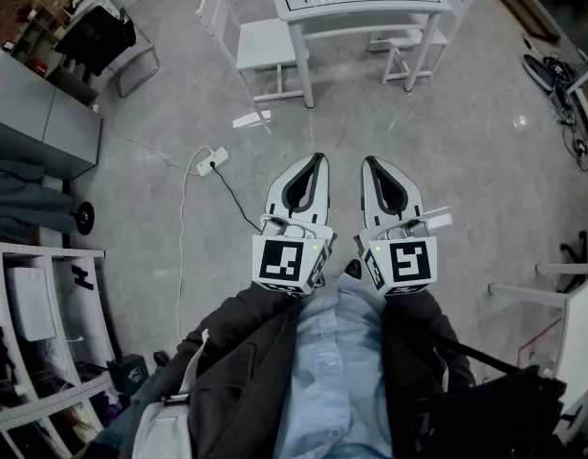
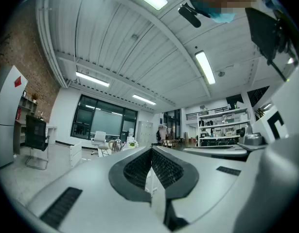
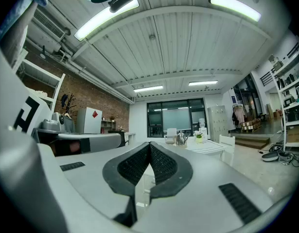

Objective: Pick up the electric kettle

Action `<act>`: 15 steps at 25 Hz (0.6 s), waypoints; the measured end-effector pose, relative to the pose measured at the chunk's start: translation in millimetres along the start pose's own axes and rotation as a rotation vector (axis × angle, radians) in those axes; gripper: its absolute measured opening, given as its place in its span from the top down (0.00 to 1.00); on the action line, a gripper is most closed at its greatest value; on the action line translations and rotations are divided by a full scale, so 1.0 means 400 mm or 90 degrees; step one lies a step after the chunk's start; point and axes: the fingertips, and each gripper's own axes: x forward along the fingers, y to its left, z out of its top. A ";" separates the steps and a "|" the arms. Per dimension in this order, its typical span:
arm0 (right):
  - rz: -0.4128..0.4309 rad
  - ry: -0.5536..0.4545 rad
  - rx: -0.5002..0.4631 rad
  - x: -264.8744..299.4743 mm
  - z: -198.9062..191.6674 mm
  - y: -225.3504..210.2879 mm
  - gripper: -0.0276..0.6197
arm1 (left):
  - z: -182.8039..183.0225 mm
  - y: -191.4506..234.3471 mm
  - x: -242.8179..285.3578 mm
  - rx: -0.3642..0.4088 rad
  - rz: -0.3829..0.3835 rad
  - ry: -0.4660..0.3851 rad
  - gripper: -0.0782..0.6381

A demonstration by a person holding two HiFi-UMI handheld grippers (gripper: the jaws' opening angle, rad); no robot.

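Head view looking down on left gripper and right gripper, side by side over grey floor, both held level, jaws closed together and empty, metal electric kettle well ahead on white table, white chair beside table

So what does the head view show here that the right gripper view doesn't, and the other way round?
Only the head view: the left gripper and right gripper from above, side by side over the grey floor, plus the power strip and the person's jacket.
Only the right gripper view: the kettle in full, upright on the table beside a small plant, along with the brick wall and ceiling lights.
Both: the white table, and the right gripper's jaws closed on nothing.
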 end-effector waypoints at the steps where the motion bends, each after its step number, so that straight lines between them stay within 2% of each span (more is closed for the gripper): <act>1: 0.004 -0.001 -0.002 -0.001 -0.001 -0.003 0.93 | 0.000 -0.005 0.003 0.001 0.000 0.001 0.88; 11: -0.003 0.006 0.024 -0.023 -0.033 -0.073 0.93 | -0.054 -0.064 0.042 -0.016 -0.007 0.030 0.88; 15: 0.016 0.012 0.055 -0.023 -0.055 -0.107 0.93 | -0.074 -0.098 0.070 -0.015 -0.008 0.044 0.88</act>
